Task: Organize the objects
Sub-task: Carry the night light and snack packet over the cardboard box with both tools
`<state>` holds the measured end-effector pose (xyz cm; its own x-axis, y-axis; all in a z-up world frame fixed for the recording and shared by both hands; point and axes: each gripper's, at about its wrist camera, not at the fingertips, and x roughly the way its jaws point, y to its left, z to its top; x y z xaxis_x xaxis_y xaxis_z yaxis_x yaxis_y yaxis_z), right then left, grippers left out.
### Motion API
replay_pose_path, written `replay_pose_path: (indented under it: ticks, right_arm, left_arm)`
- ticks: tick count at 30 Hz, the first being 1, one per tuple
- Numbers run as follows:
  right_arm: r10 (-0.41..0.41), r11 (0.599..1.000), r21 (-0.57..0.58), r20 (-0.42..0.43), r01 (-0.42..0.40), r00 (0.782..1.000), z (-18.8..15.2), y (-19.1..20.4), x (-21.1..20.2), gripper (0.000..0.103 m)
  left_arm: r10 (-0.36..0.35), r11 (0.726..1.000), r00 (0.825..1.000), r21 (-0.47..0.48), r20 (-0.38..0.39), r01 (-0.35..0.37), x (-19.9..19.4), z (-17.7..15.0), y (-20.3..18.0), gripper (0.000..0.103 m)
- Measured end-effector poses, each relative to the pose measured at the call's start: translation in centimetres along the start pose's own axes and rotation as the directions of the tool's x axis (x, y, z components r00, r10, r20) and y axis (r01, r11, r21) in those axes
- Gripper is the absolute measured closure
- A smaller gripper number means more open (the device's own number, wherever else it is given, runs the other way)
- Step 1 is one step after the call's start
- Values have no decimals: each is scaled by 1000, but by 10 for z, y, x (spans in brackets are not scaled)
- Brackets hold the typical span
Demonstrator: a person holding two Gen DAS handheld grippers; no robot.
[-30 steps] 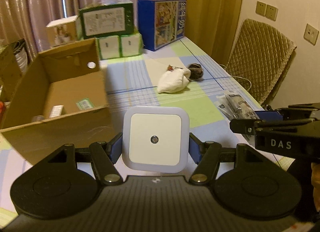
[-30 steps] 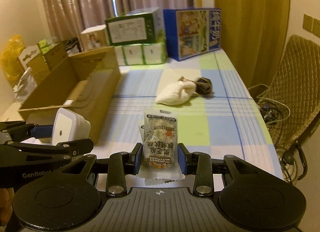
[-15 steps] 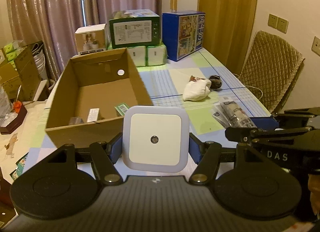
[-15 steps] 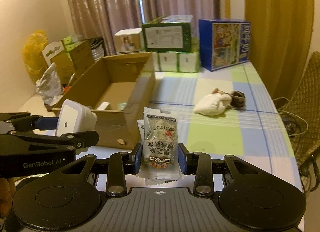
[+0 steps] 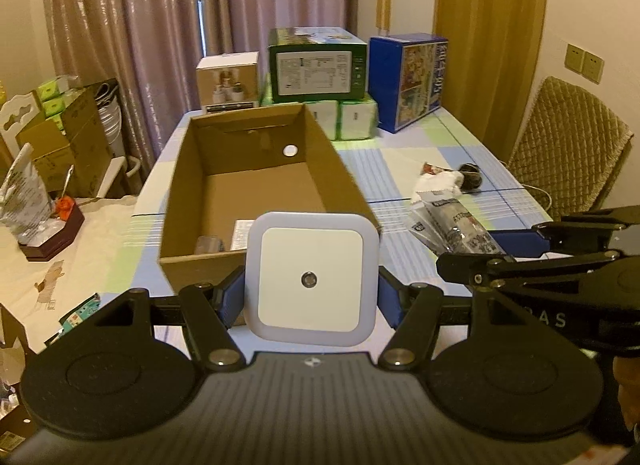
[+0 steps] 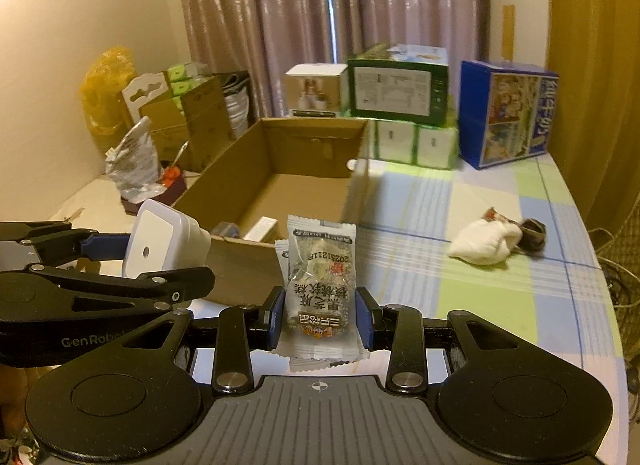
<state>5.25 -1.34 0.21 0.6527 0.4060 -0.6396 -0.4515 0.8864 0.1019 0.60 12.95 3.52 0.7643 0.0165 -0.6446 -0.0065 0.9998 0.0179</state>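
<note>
Cardboard box (image 5: pixel 256 181) sat open-topped on the left half of the checked tablecloth (image 6: pixel 496 289), its long axis running away from both cameras, a few small packets on its floor. Near its front wall the left gripper (image 5: pixel 311 292) hung above the table, jaws clamped on a square white night light (image 5: pixel 311 279) whose flat face with the small sensor dot was turned back toward the left wrist camera. To its right the right gripper (image 6: pixel 320 317) pinched clear snack packets (image 6: pixel 321 289), held upright, long axis vertical, print upside down. Farther right a white cloth bundle (image 6: pixel 482 243) lay on the table.
</note>
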Motion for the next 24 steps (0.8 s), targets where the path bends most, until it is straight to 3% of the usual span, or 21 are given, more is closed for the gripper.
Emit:
replay_pose_path:
  ticks: [13, 24]
  right_arm:
    - [19, 999, -33, -7, -19, 1000, 15, 16, 23, 69]
    - [35, 999, -31, -5, -35, 999, 53, 13, 61, 69]
  left_arm:
    - [38, 999, 999, -30, -1, -38, 6, 6, 36, 41]
    - [36, 999, 999, -24, -14, -37, 40, 33, 64, 42]
